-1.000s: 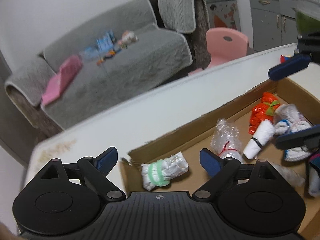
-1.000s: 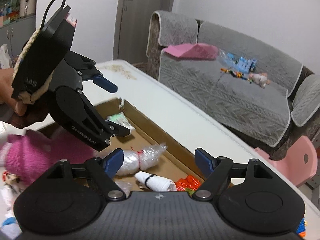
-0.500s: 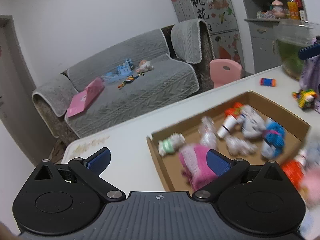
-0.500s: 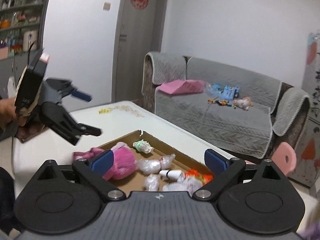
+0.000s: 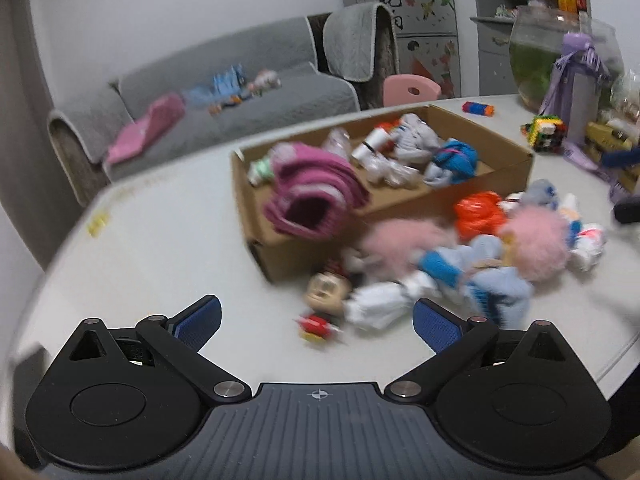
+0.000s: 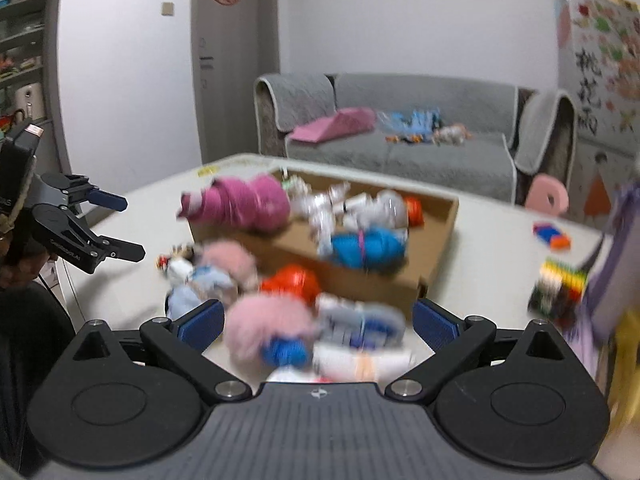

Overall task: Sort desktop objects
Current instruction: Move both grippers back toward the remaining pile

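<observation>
At the near edge of the white table (image 5: 152, 248), the left tool (image 5: 316, 318) hangs with its blue pads spread wide and nothing between them; its jaws have just been opening. Just beyond it lies a blurred heap of soft things: a small doll head (image 5: 324, 290), a white bundle (image 5: 384, 304), pale blue cloth (image 5: 492, 284), two fluffy pink pieces (image 5: 536, 244) and an orange bag (image 5: 478, 212). The right tool (image 6: 318, 322) stands over the same heap from the other side, pads likewise spread wide and gripping nothing, its jaws also having just been opening; pink fluff and a blue-and-white roll (image 6: 360, 326) sit below the gap, not touched by the pads as far as the blur allows. Behind the heap, touching it, stands the open cardboard box (image 5: 400, 208), with a magenta knitted piece (image 5: 316, 200) draped over its near-left corner, and a blue bundle (image 5: 454, 162) and several white rolls (image 5: 376, 146) inside. To the right of the box, apart from it, are a multicoloured block toy (image 5: 546, 132), a small orange-and-blue toy (image 5: 478, 108), a purple bag (image 5: 580, 80) and a glass bowl (image 5: 532, 60). Far back, a grey sofa (image 5: 248, 80) carries a pink item (image 5: 148, 130) and toys, beside a pink chair (image 5: 412, 90).
</observation>
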The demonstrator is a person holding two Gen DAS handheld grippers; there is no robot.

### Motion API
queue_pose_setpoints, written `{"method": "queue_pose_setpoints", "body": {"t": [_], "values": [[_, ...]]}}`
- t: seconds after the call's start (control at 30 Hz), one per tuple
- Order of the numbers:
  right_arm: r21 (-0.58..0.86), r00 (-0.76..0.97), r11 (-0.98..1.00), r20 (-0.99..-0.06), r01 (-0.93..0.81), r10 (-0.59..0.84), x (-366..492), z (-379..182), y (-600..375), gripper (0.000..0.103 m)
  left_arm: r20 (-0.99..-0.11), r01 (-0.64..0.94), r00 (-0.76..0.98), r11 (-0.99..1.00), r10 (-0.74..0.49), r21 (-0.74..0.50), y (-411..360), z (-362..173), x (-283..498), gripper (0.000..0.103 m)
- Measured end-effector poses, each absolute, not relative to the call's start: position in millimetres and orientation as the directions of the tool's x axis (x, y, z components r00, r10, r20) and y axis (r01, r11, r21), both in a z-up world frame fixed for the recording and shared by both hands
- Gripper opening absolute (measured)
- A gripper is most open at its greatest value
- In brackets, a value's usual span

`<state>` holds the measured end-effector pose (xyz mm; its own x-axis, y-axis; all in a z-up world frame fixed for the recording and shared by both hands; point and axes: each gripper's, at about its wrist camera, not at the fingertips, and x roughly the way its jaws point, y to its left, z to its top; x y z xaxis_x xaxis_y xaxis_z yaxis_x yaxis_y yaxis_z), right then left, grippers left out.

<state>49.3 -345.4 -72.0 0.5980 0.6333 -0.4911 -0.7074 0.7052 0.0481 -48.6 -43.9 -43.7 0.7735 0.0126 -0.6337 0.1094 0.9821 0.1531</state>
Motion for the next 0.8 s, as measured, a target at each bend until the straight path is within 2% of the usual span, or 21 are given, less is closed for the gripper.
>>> {"method": "queue_pose_setpoints", "body": {"t": [0.23,0.6,0.8], "values": [[0.058,0.605,0.726,-0.511,-0.685,0.611,23,-91,-346,0.100,-0.673,0.135,0.737,0.989,-0.064,0.054,-70,-59,-56,0.102],[0.048,0.610,0.756,-0.559,-0.653,0.562,18,-106,-346,0.100,-0.680,0.188,0.713,0.981,-0.172,-0.052,-114,-69,-56,0.102],[0.062,0.606,0.770,-0.578,-0.635,0.546,22,-110,-348,0.099,-0.659,0.184,0.733,0.982,-0.165,-0.041,-131,-72,-43,0.102]]}}
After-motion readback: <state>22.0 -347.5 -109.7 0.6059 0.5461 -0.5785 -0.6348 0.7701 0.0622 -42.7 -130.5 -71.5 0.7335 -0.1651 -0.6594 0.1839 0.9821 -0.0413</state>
